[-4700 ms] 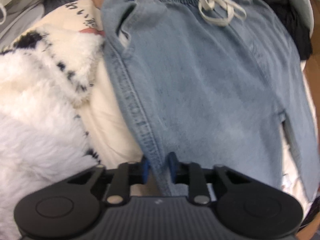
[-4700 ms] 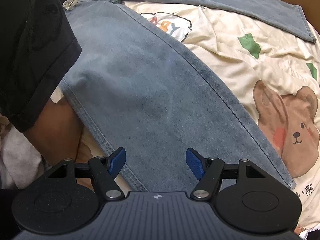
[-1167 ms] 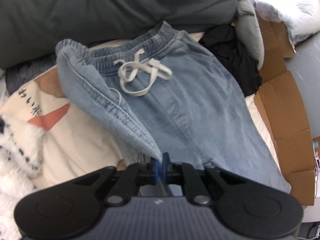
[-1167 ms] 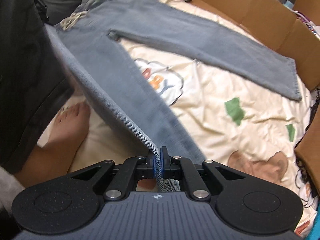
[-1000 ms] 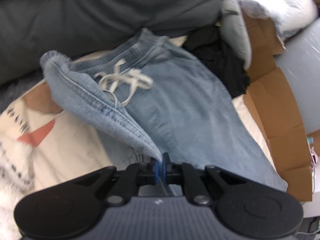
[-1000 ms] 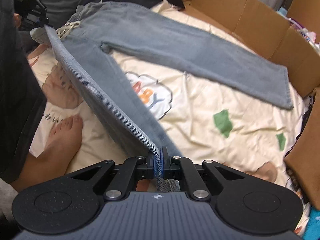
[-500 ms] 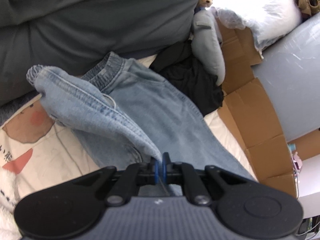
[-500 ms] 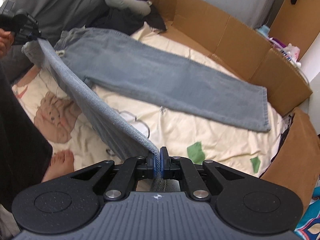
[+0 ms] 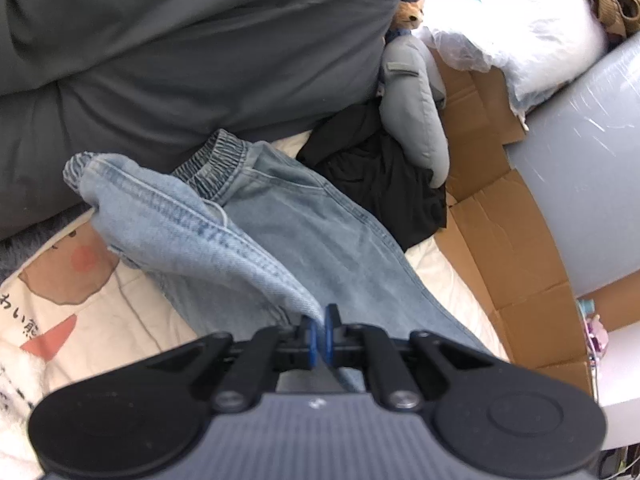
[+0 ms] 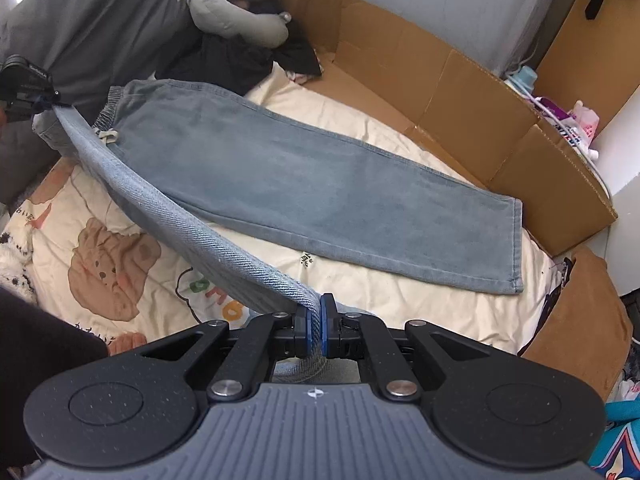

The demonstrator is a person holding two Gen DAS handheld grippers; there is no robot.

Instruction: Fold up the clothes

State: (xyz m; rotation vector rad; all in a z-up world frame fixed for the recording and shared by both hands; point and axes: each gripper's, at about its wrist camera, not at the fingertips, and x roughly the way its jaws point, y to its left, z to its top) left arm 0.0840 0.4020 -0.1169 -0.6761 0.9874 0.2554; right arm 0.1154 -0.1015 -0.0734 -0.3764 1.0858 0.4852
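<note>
Jeans (image 10: pixel 360 184) are gripped by both clenched claws, left claw (image 9: pixel 319 338) and right claw (image 10: pixel 315 330); lifted leg must be laid over the flat leg.

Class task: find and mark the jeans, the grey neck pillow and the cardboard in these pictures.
jeans (image 10: pixel 360 184), right wrist view, on the flat leg.
grey neck pillow (image 10: pixel 236 16), right wrist view, on its curved body.
cardboard (image 10: pixel 472 120), right wrist view, on an upright panel.

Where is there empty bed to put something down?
Bare sheet lies between the flat jeans leg and the right claw. The bear-print patch is open too. The far corner is crowded with black clothes and a grey pillow.
</note>
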